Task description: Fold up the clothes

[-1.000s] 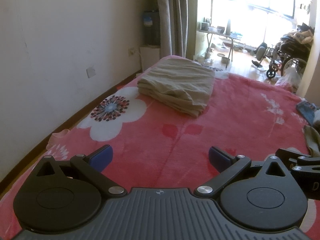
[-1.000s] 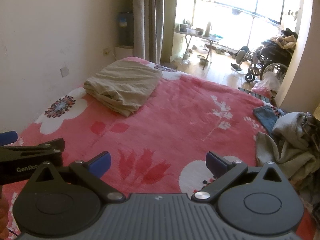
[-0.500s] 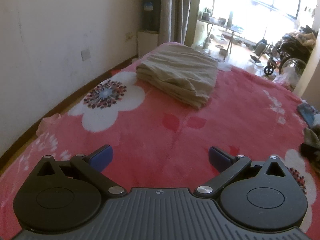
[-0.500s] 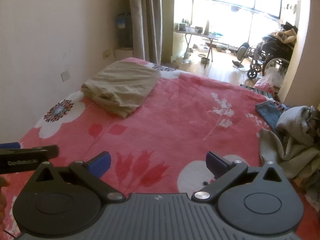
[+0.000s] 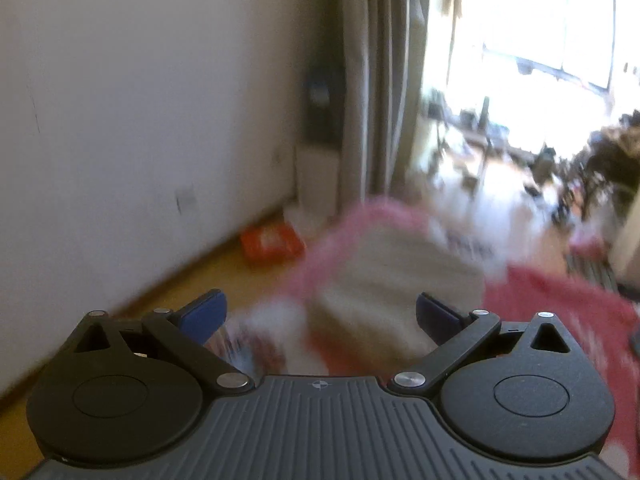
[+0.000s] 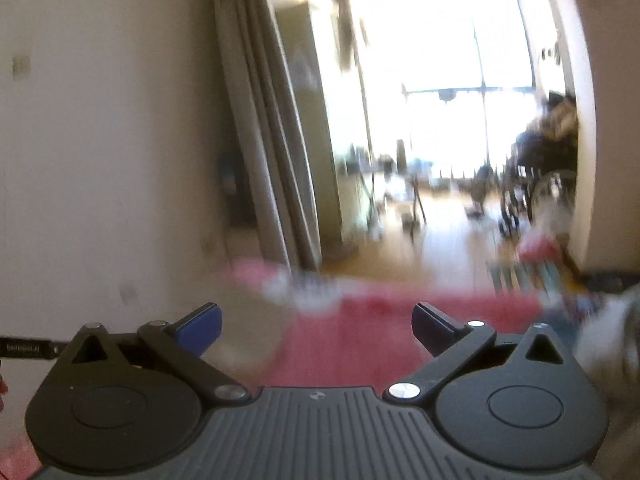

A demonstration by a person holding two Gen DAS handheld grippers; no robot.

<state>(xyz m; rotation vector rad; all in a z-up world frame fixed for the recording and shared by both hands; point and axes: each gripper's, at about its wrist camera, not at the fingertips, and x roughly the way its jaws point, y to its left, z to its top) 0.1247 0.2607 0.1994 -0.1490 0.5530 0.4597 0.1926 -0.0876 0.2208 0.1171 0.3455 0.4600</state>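
Both views are badly blurred. Left tongs (image 5: 320, 314) and right tongs (image 6: 316, 322) gape wide, empty. The folded beige cloth bundle (image 5: 396, 280) lies on the red floral bed blanket (image 5: 560, 300); soft, light, floppy, best pinched at an edge.

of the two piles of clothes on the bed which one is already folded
The beige pile at the bed's far end: a flat, squared stack, though blurred. The grey heap at the right edge looks bunched and loose. Both grippers are open and empty.
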